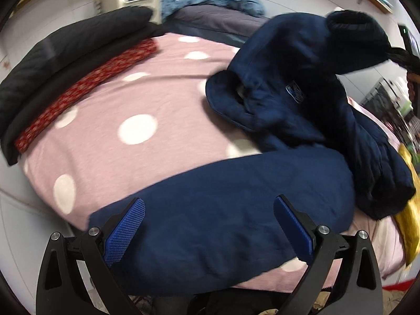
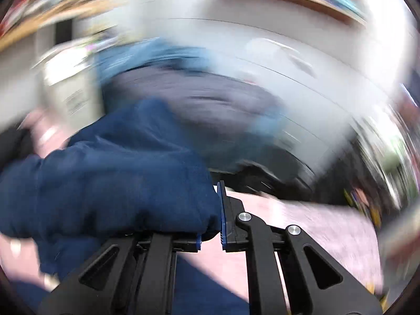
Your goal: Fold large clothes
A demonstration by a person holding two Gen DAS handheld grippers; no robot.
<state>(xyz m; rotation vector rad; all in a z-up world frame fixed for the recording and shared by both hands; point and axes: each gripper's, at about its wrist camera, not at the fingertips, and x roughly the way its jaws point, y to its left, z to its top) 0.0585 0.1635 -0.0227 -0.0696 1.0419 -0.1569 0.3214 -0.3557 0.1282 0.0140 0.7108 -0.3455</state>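
A bulky navy-blue padded jacket (image 1: 302, 110) lies on a pink blanket with white polka dots (image 1: 126, 120) spread over a bed. In the left wrist view its body is heaped from the centre out toward three o'clock, and one long sleeve (image 1: 223, 225) stretches flat across the near edge, from about seven o'clock to four o'clock. A folded black garment with a red patterned strip (image 1: 65, 60) sits at ten o'clock, well apart from the jacket, and a yellow cloth (image 1: 408, 210) peeks out at four o'clock.

The left gripper (image 1: 208, 210) hovers over the sleeve with its jaws spread wide, one blue pad (image 1: 126, 231) on either side of the fabric and neither pressing on it. The right gripper (image 2: 219, 215) has its jaws pinched almost together on a bunched fold of the same navy jacket (image 2: 110, 183), which fills that view from nine o'clock to the centre; the background there is smeared by motion.

The step in hand appears to be lifting one part of the jacket while the left side readies a grip on the sleeve. To do it well, the left jaws should drop squarely over the sleeve near its cuff end and take the full padded thickness, not a surface wrinkle. The right side should keep the fabric taut and low, so the heavy body does not drag the blanket or slump into a twist.
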